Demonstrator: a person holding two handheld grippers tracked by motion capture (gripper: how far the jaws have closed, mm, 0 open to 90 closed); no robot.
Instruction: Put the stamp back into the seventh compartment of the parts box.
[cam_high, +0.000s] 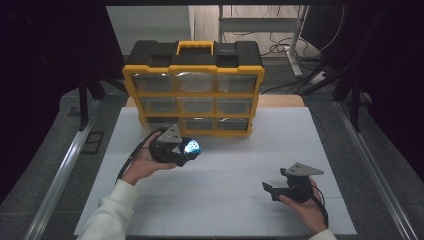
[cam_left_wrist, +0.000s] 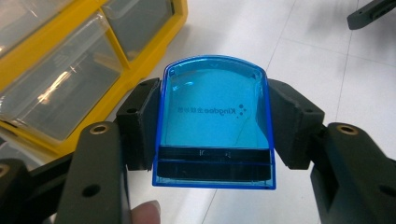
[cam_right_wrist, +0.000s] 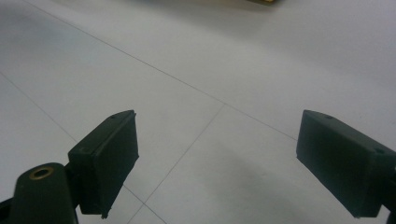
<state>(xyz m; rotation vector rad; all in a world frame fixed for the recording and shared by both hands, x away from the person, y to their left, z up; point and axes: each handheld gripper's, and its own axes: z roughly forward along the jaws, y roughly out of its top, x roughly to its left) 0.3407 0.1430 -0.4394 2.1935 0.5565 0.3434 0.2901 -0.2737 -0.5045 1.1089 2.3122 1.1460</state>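
Holding a blue translucent box (cam_left_wrist: 215, 121) between the two pads of my left gripper (cam_left_wrist: 212, 128), pressed on its side walls so the face with the printed lettering turns up toward the camera. In the high view the same box (cam_high: 191, 146) glows just in front of the yellow drawer organizer (cam_high: 194, 90), near its bottom row, off the white table (cam_high: 225, 195). Grip sits low on the box, near its dark closing band; my guess is this keeps the curved top free to go into a drawer first.

Right gripper (cam_right_wrist: 215, 163) hangs over bare table, jaws spread wide, nothing between them. In the high view it (cam_high: 272, 189) waits well apart from the organizer, probably kept ready to pull a drawer or steady the case.

Containers: the organizer stands upright at the table's far edge, three rows of clear drawers (cam_left_wrist: 60, 93), all apparently shut. Contents too dim to tell. The blue box looks empty, though the dark band hides its lower part.
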